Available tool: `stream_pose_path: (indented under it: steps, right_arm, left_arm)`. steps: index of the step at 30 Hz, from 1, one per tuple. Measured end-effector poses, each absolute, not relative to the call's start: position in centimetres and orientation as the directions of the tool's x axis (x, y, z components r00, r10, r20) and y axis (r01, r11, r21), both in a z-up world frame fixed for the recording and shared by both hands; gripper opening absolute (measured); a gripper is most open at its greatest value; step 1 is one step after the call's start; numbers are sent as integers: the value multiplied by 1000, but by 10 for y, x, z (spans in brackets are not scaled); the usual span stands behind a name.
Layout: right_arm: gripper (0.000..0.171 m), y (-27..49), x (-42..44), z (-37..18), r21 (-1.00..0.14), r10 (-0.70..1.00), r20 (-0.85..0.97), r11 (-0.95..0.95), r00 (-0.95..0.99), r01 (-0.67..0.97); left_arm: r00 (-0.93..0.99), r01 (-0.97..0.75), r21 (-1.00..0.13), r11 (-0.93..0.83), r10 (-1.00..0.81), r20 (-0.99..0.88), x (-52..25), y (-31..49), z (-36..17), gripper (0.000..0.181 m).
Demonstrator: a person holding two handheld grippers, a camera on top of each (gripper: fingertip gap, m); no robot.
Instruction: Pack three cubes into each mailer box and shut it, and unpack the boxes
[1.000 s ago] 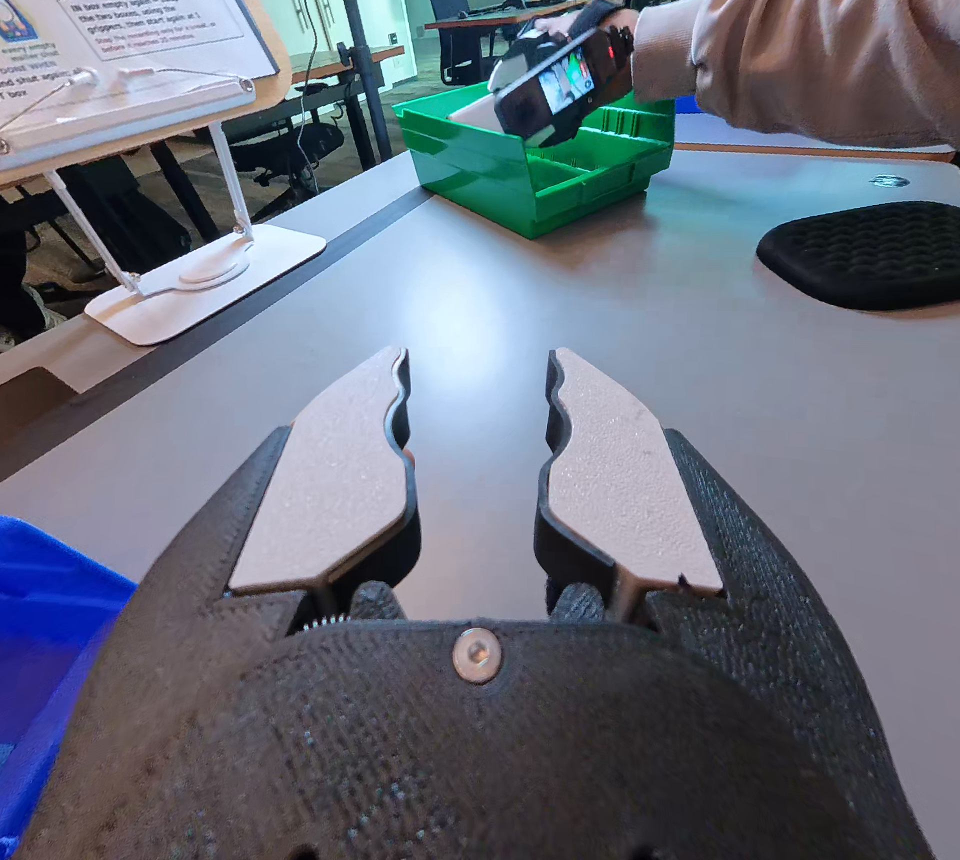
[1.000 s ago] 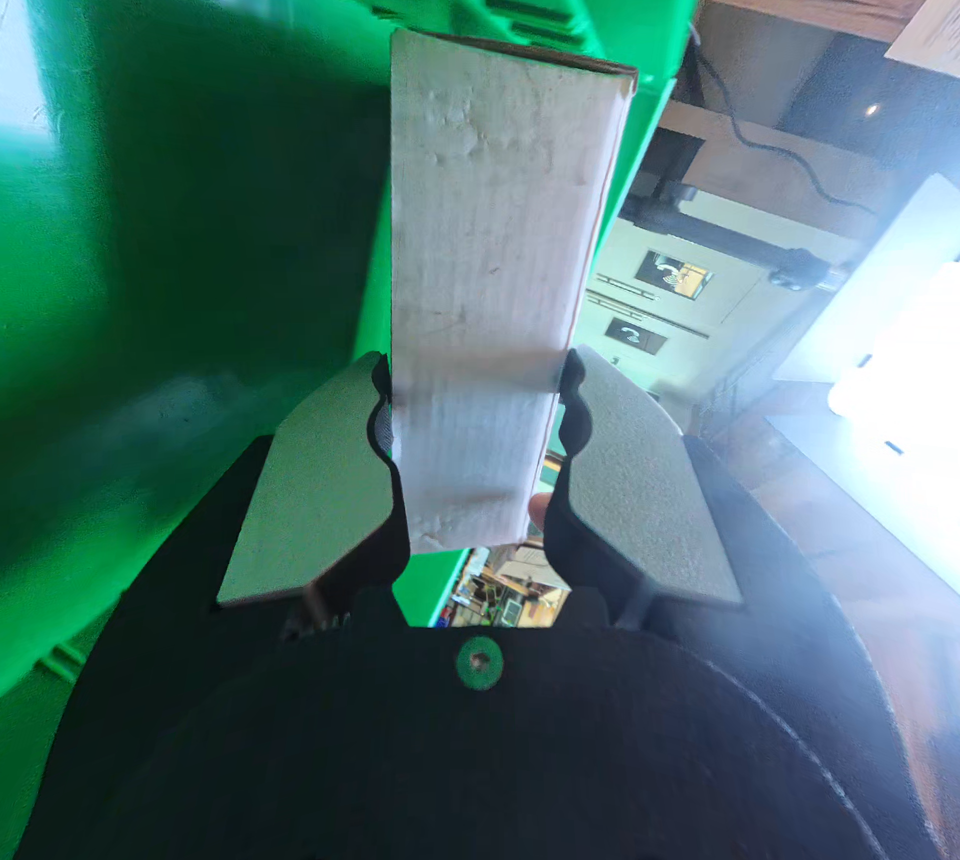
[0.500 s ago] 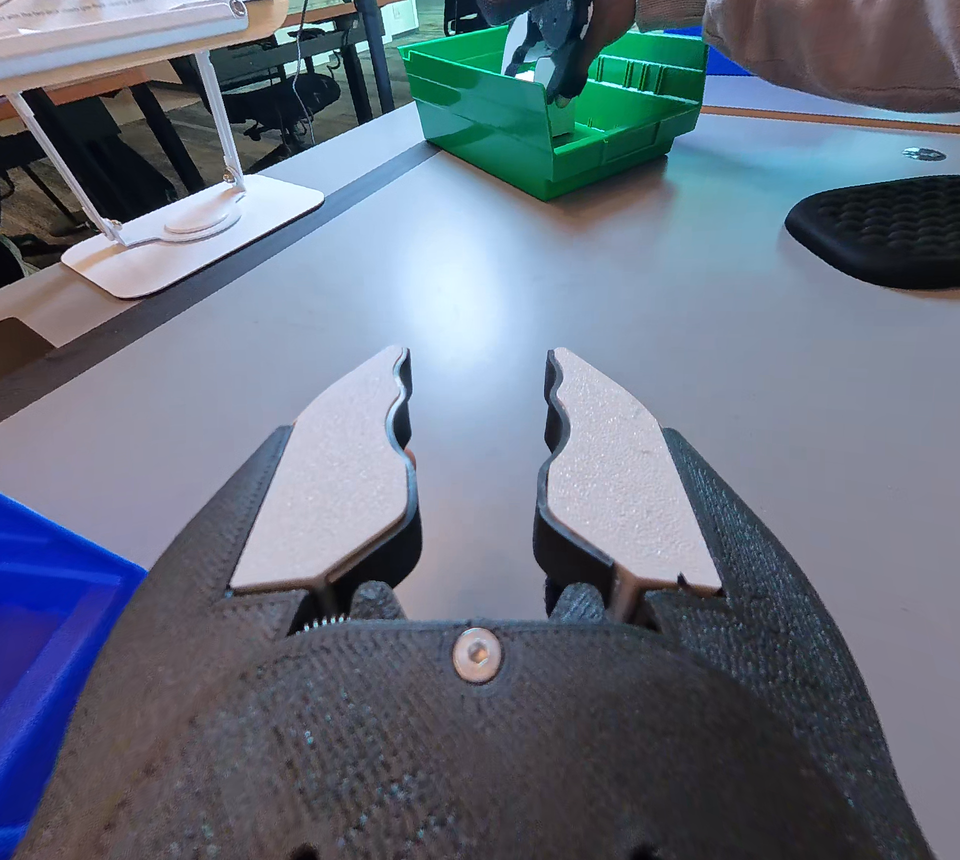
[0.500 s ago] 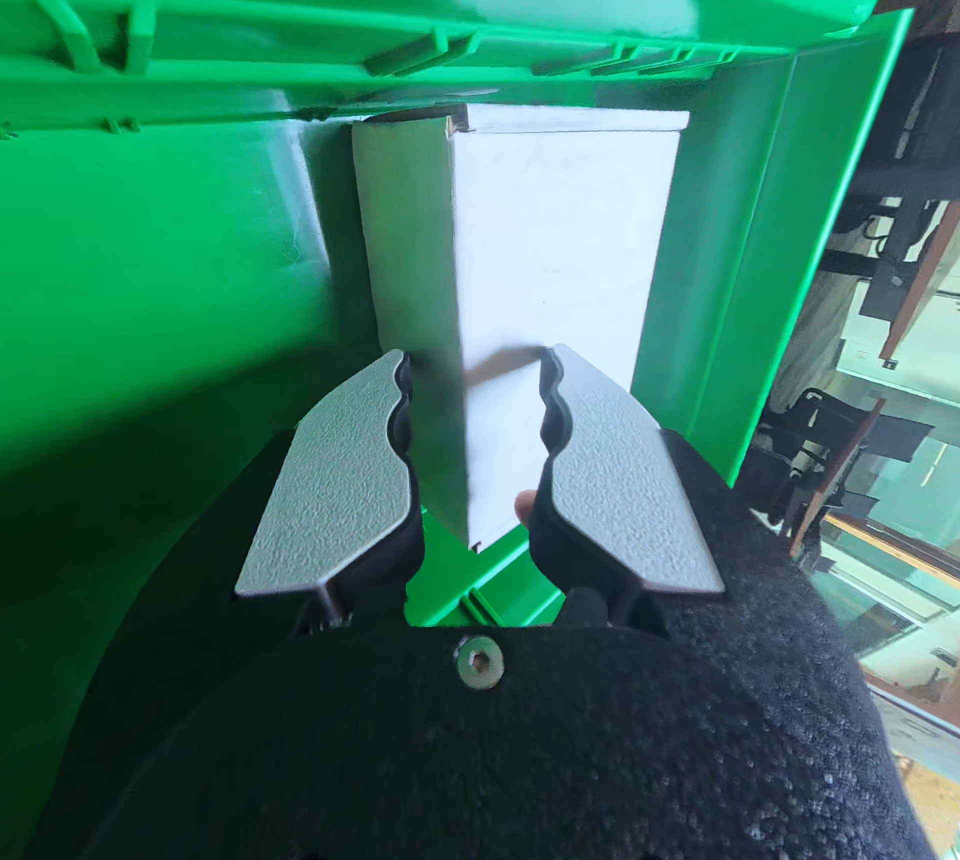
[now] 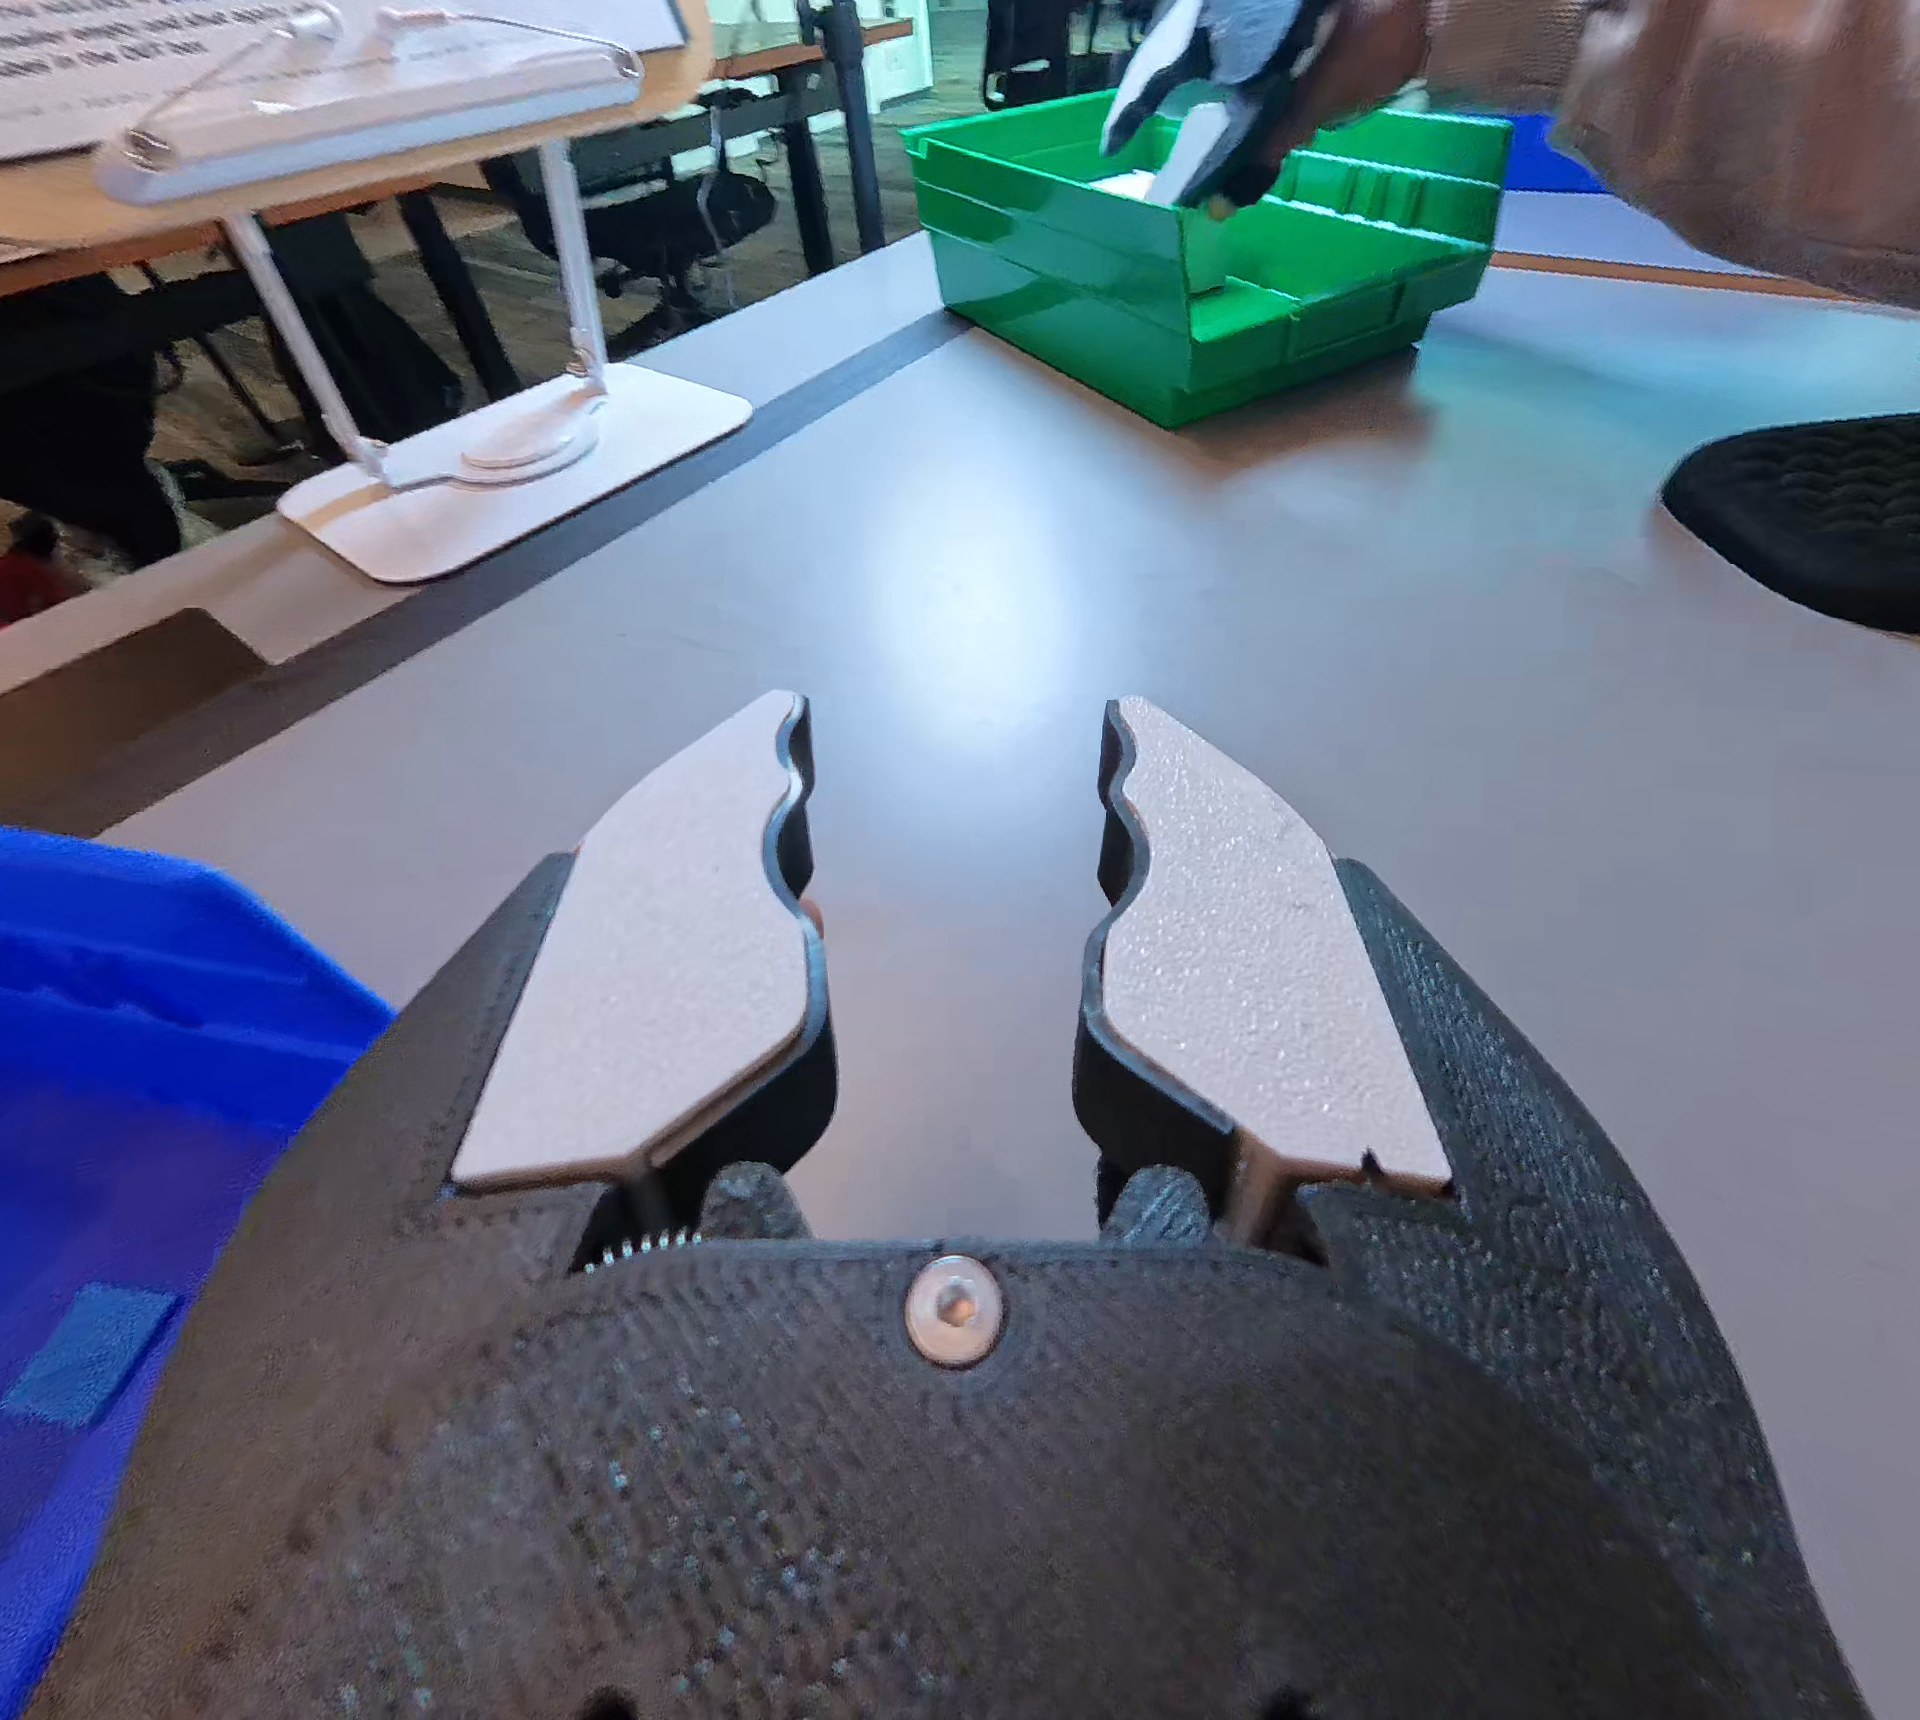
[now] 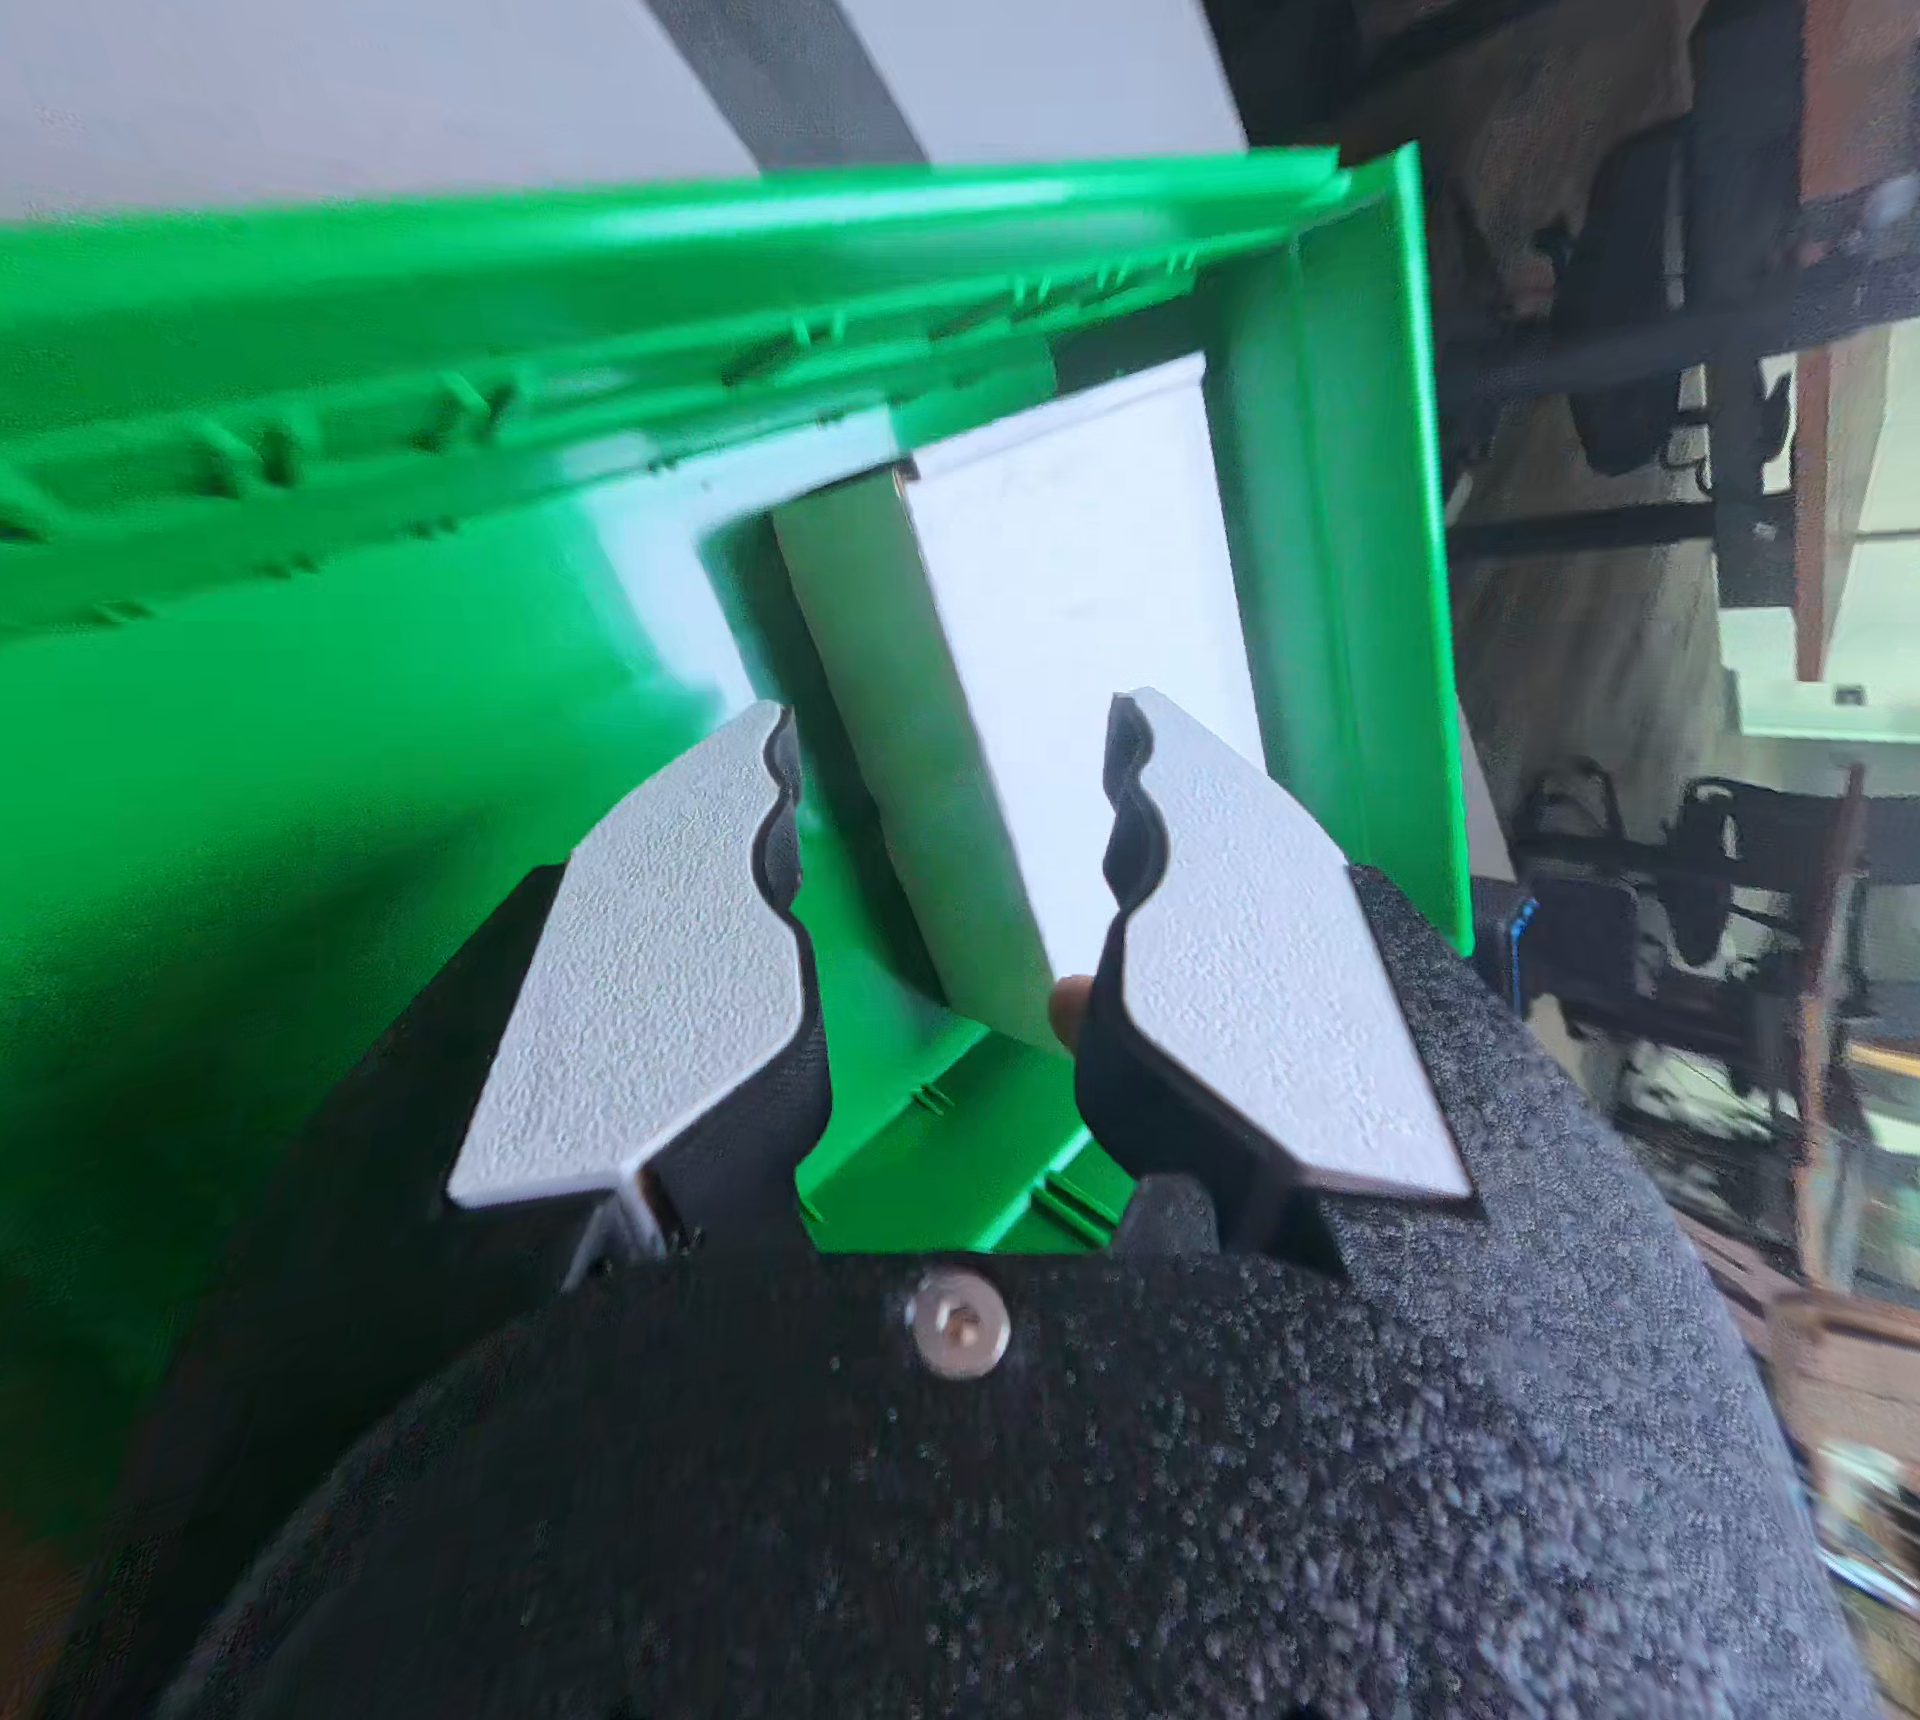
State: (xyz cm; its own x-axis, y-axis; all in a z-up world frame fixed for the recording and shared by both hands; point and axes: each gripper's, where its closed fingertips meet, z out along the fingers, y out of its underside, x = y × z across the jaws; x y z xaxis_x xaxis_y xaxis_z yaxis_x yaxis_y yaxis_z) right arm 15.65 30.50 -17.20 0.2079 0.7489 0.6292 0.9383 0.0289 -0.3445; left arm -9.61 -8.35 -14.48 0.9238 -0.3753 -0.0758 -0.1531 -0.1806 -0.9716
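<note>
A white mailer box (image 6: 1091, 631) lies shut in a corner of the green bin (image 6: 416, 735). My right gripper (image 6: 951, 714) is open just above it, drawn back, with nothing between its fingers. In the left wrist view the green bin (image 5: 1091, 299) stands at the far side of the table, with the right gripper (image 5: 1164, 143) hovering over it and a sliver of the white box (image 5: 1127, 182) showing inside. My left gripper (image 5: 951, 725) is open and empty, low over the grey table (image 5: 1039, 548). No cubes are in view.
A blue bin (image 5: 125, 1047) sits close at my left gripper's left. A white document stand (image 5: 499, 465) stands at the table's left edge. A black mat (image 5: 1818, 507) lies at the right. A person's sleeve (image 5: 1714, 8) reaches over the table.
My right gripper set the white mailer box into the green bin's corner, let it go and pulled back upward. My left gripper stayed open and hardly moved.
</note>
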Motion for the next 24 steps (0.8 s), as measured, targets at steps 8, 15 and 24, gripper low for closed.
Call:
stream_pose_path:
  steps: [8, 15, 24]
  right_arm:
    - [53, 122, 112, -90, -888, 936, 223, 80, 273, 452]
    - [62, 25, 108, -145, -869, 997, 53, 17, 59, 495]
    - [61, -6, 96, -182, -868, 996, -76, -41, -50, 495]
  left_arm:
    - [961, -275, -939, -209, -73, -265, -225, -97, -82, 55]
    - [857, -487, -576, -657, -229, -463, -355, -74, -109, 80]
    - [818, -515, 37, -856, -504, -278, -453, -61, -206, 117]
